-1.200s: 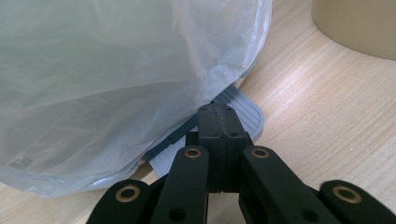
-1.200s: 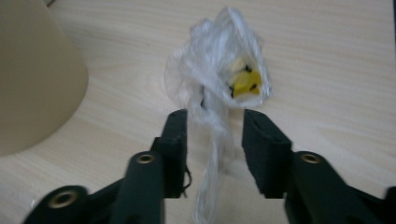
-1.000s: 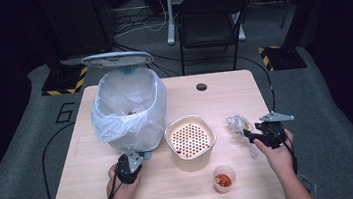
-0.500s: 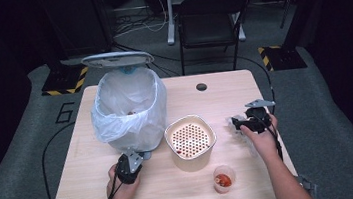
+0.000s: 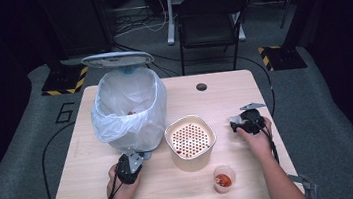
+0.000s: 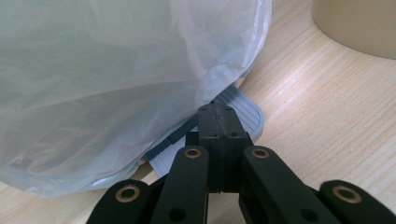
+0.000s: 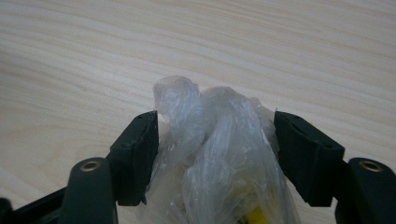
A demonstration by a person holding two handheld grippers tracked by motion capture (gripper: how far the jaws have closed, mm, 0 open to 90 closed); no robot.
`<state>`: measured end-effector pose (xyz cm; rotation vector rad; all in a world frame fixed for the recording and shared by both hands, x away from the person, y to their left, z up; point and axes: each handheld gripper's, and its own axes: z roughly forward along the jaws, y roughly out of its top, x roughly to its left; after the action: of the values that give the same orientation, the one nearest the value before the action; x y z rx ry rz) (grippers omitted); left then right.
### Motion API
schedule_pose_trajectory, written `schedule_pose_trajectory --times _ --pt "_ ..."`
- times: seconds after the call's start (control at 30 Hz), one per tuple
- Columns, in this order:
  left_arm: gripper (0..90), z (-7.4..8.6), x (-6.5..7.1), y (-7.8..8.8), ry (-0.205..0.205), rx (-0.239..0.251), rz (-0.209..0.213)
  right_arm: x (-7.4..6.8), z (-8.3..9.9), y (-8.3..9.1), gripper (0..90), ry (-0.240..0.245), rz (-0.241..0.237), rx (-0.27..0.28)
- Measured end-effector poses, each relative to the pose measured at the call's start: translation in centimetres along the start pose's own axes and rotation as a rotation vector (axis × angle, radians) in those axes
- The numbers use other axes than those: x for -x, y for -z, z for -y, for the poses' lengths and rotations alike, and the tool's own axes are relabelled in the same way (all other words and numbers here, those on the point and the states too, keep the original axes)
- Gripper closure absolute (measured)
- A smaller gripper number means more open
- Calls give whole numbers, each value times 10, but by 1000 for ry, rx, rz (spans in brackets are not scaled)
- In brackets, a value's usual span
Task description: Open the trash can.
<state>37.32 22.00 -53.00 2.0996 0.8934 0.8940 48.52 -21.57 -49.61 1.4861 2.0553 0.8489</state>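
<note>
A crumpled wad of clear plastic wrap [image 7: 215, 149] lies on the wooden table [image 5: 84, 190] right of the basket. My right gripper [image 7: 215, 126] reaches it from the right [image 5: 236, 123]. Its jaws have just been closing, and both pads touch the wad's sides. A yellow scrap shows low in the wad. My left gripper [image 6: 218, 121] is shut with nothing between its jaws. Its tips rest on the grey ridged pedal [image 6: 245, 109] of the bin [image 5: 127, 105], beside the white liner bag [image 6: 116, 70]. The bin's lid [image 5: 117, 59] stands raised.
A beige perforated basket [image 5: 190, 138] sits mid-table between the two grippers. A small clear cup [image 5: 224, 178] with something red inside stands near the front edge. A cable hole [image 5: 201, 86] is at the table's back. A black chair [image 5: 211, 20] stands behind the table.
My right gripper has moved left and down to the plastic wad, which now sits between its jaws. The left gripper has stayed at the bin's pedal.
</note>
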Motion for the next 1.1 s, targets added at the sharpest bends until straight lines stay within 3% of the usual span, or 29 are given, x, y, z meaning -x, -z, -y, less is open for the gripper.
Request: schedule_pose_trajectory --times 0.17,0.3,0.33,0.4,0.57,0.7,0.8,0.87,1.1 --pt "900 0 0 0 -2 -5 2 0 2 -3 365 10 -5 -11" --pt "900 0 0 0 -2 -3 3 -2 3 -5 459 21 -2 -19" --pt "900 0 0 0 -2 -4 4 -3 2 -5 560 37 -2 -17" --pt "900 0 0 0 -2 -3 4 -4 1 -3 631 49 -15 -15" --pt "900 0 0 0 0 1 0 -4 -2 6 677 62 -43 15" --pt "900 0 0 0 4 1 4 -6 -14 24 684 75 -58 37" --pt "900 0 1 0 1 -2 -1 -8 -28 49 684 104 -94 109" --pt "900 0 0 0 -3 -5 2 -12 -35 61 684 98 -114 141" --pt "900 0 1 0 2 -2 1 -27 -58 92 686 135 -176 199"
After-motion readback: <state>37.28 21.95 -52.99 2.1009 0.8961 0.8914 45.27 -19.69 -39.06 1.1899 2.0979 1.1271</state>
